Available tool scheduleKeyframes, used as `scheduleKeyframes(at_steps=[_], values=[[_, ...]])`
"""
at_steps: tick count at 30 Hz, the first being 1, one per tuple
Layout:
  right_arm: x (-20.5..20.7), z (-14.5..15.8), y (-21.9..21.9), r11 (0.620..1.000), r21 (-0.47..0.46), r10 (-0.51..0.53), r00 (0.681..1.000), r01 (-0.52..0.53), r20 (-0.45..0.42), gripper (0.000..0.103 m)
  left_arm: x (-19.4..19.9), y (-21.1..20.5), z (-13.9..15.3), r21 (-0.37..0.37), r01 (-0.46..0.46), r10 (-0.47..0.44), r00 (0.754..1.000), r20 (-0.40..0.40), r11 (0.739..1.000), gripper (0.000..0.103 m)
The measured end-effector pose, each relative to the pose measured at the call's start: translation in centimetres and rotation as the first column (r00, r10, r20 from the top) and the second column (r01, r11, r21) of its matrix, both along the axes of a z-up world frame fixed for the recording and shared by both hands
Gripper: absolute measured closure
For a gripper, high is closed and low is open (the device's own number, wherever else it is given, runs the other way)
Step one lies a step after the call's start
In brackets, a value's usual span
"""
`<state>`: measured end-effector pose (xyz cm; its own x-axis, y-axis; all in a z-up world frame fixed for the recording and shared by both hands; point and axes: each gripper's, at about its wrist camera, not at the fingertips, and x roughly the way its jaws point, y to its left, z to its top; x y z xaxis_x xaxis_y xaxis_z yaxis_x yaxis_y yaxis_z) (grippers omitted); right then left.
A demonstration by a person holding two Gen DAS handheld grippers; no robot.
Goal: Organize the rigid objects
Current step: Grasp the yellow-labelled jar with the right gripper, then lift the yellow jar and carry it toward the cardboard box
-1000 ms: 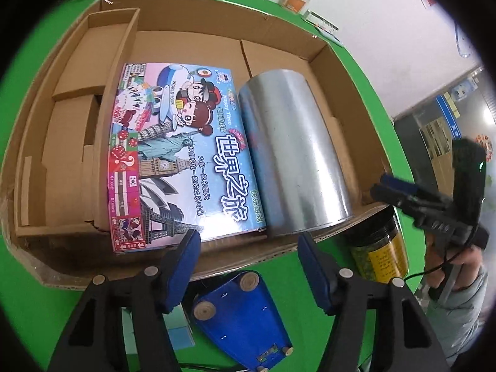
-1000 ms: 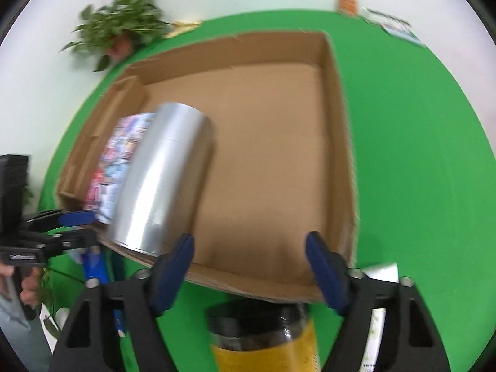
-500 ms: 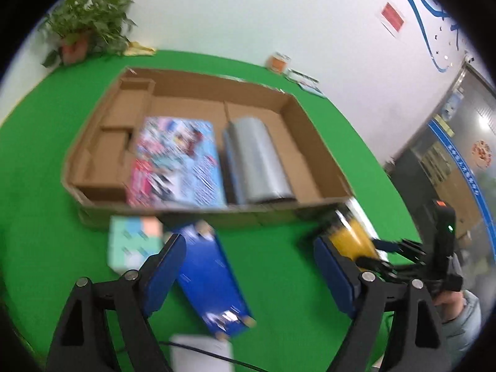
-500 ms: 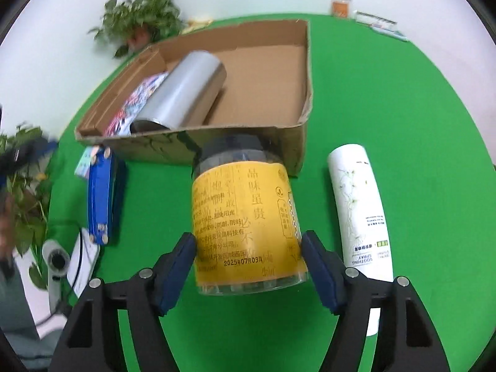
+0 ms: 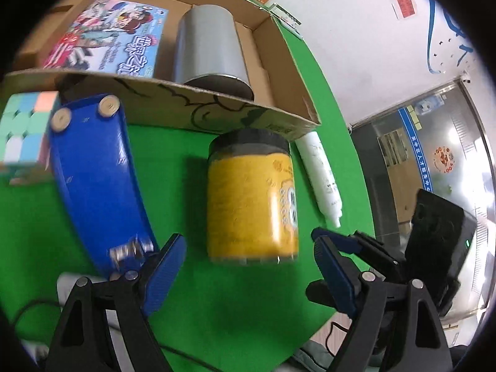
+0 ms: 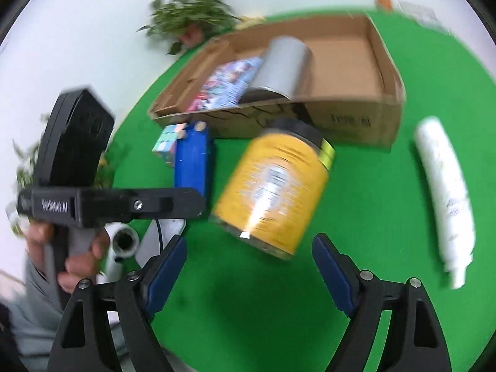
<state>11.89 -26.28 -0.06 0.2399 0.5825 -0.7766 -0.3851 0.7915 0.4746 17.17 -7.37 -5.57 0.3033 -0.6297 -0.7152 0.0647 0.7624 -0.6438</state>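
The jar (image 5: 252,197) with the yellow label lies on the green table (image 5: 241,310), just in front of the near wall of the box (image 5: 217,108), with its black lid toward the box. Inside the box a game box (image 5: 108,35) and a silver can (image 5: 210,48) already lie side by side, and free floor is left at the right of the can. The left gripper (image 5: 248,276) is released and holds nothing; the jar sits ahead of its tips. The right gripper (image 6: 248,268) has just been opening its jaws, and nothing is between them; the jar is just beyond its fingers. The step in hand looks like taking the jar for the box. To do it well, one gripper should come down with a finger on each side of the round body, near the middle of the label, and close slowly, because the jar can roll. The blue case (image 5: 93,186), the cube (image 5: 24,133) and the white tube (image 5: 321,179) lie near, so the fingers should not push them.
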Motion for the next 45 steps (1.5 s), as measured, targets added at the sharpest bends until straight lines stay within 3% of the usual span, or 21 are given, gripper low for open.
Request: scheduleKeyframes(at_steps=[6,8,12,15,21,25,32,38,42,45], values=[[3.3,-1.9,0.8,0.997,0.078,-0.014,0.994,0.022,-0.105,0.022,3.6,-0.6,-0.7,0.013,0.053,-0.053,0.998,-0.041,0.998,0.019],[4.0,-2.2,1.5,0.998,0.055,-0.028,0.994,0.034,-0.105,0.03,4.2,-0.8,-0.8,0.01,0.066,-0.066,0.997,-0.045,0.998,0.019],[4.1,-2.1,3.0,0.999,0.036,-0.015,0.998,0.018,-0.067,0.033,4.6,-1.3,-1.4,0.035,0.09,-0.087,0.994,-0.07,0.995,0.02],[4.2,-2.0,4.6,1.0,0.016,0.011,0.999,-0.011,-0.044,0.031,5.1,-1.0,-2.4,0.026,0.077,-0.074,0.992,-0.1,0.997,0.019],[6.6,-4.0,4.3,0.996,0.091,-0.006,0.99,0.02,-0.143,0.022,4.4,-0.6,-2.6,-0.004,0.065,-0.065,0.993,-0.098,0.998,0.019],[7.7,-5.1,6.0,0.997,0.078,0.001,0.988,0.011,-0.155,0.017,4.7,0.0,-3.0,-0.022,0.045,-0.047,0.992,-0.116,0.999,0.02],[5.4,-4.2,7.2,0.999,-0.028,0.038,0.994,-0.041,-0.103,0.019,2.4,-0.7,-3.3,-0.077,0.056,-0.067,0.988,-0.14,0.995,0.02],[5.0,-4.9,6.3,1.0,-0.016,0.006,0.993,-0.008,-0.117,0.019,2.2,-1.2,-4.2,-0.1,0.028,-0.044,0.986,-0.163,0.995,0.02],[4.7,-4.0,6.4,1.0,-0.014,-0.003,0.995,0.001,-0.097,0.02,1.4,-2.0,-2.5,-0.046,0.058,-0.063,0.992,-0.111,0.997,0.02],[3.9,-1.6,6.8,1.0,-0.019,-0.016,0.999,0.016,-0.03,0.02,0.9,-2.1,-0.3,-0.058,0.04,-0.044,0.997,-0.057,0.998,0.02]])
